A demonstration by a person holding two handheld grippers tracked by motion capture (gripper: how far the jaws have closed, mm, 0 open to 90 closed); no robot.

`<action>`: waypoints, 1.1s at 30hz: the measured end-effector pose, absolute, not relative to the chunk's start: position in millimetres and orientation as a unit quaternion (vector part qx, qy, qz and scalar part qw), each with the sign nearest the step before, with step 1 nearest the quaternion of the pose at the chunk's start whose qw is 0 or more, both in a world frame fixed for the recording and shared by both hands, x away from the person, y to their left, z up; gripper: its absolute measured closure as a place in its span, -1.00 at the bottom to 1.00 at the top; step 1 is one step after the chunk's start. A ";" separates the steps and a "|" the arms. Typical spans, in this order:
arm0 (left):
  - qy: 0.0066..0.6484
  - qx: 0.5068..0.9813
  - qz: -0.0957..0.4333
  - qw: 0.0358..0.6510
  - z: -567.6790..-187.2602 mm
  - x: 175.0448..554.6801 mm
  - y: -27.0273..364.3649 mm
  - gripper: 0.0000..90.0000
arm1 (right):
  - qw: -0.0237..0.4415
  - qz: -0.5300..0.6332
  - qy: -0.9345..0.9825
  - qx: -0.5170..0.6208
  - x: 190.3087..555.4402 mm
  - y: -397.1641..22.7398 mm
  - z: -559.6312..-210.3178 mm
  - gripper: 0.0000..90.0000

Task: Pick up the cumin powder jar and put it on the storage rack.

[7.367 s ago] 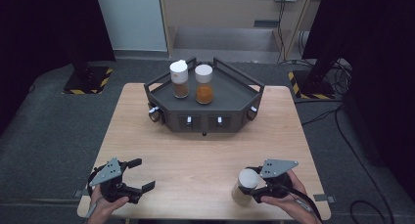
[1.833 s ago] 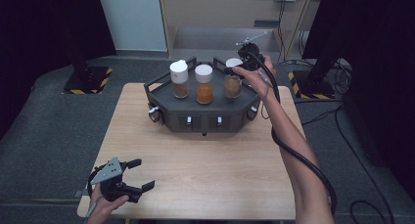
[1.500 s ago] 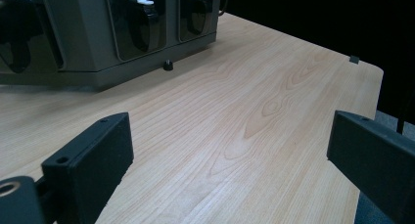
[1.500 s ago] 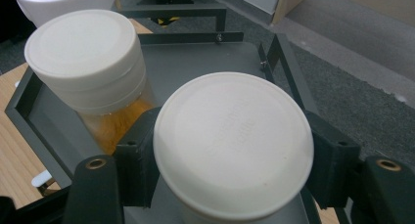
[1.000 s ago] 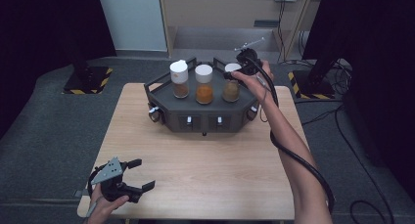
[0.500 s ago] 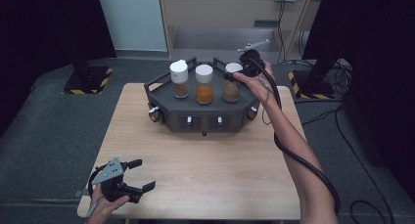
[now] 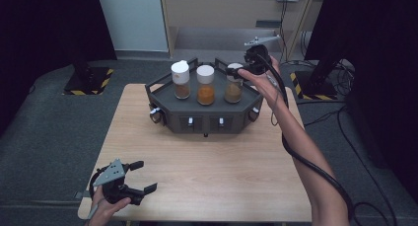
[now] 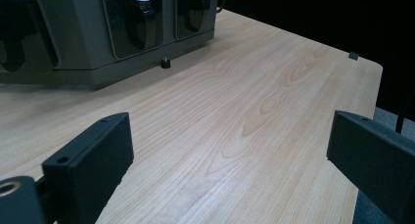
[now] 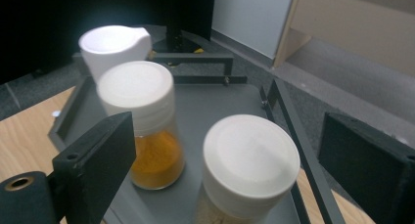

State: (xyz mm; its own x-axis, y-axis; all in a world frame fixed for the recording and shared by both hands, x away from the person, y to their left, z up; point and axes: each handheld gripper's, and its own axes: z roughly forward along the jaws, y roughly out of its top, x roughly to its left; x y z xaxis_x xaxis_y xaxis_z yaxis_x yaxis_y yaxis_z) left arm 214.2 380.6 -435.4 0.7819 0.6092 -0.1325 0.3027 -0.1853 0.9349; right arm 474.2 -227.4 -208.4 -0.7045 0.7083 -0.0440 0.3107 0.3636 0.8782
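Note:
A dark grey six-sided rack [image 7: 204, 118] at the back of the wooden table carries three white-capped spice jars: brown [image 7: 181, 80], orange [image 7: 205, 84] and tan [image 7: 233, 85]. My right gripper [image 7: 242, 70] hovers at the tan jar's cap, reached out from the right. In the right gripper view its jaws [image 9: 225, 136] stand wide, have just been opening, and the tan jar's cap [image 9: 250, 158] sits between them untouched, with the orange jar [image 9: 142, 121] behind it. My left gripper [image 7: 147, 175] rests open at the table's front left, with nothing between its jaws [image 8: 230, 141].
The rack's front face [image 8: 73, 33] has recessed slots with small white latches. The wooden tabletop [image 7: 212, 176] spreads between the rack and the front edge. Grey floor, a wooden shelf unit [image 7: 222, 9] and black stands lie behind the table. A cable trails along the right forearm.
The right gripper's jaws have opened off the tan jar's cap and drawn back a little to the right. The jar stays standing in the rack. The left gripper has not moved.

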 end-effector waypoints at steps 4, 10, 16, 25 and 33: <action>0.300 0.758 0.136 0.563 -435.3 214.3 380.1 -0.95 | 0.214 0.477 0.794 0.309 466.4 -231.3 -202.5 -0.87; 0.298 0.759 0.135 0.563 -435.3 214.8 379.6 -0.95 | 0.218 0.481 0.802 0.278 453.4 -237.0 -193.9 -0.92; 0.299 0.759 0.135 0.562 -435.1 214.5 378.7 -0.95 | 0.211 0.496 0.801 0.260 436.2 -246.7 -189.3 -0.92; 0.300 0.760 0.136 0.561 -435.0 214.5 378.7 -0.95 | 0.208 0.505 0.809 0.218 399.7 -261.8 -190.2 -0.92; 0.301 0.761 0.135 0.559 -435.0 214.6 378.4 -0.94 | 0.197 0.514 0.812 0.192 366.7 -278.8 -209.5 -0.90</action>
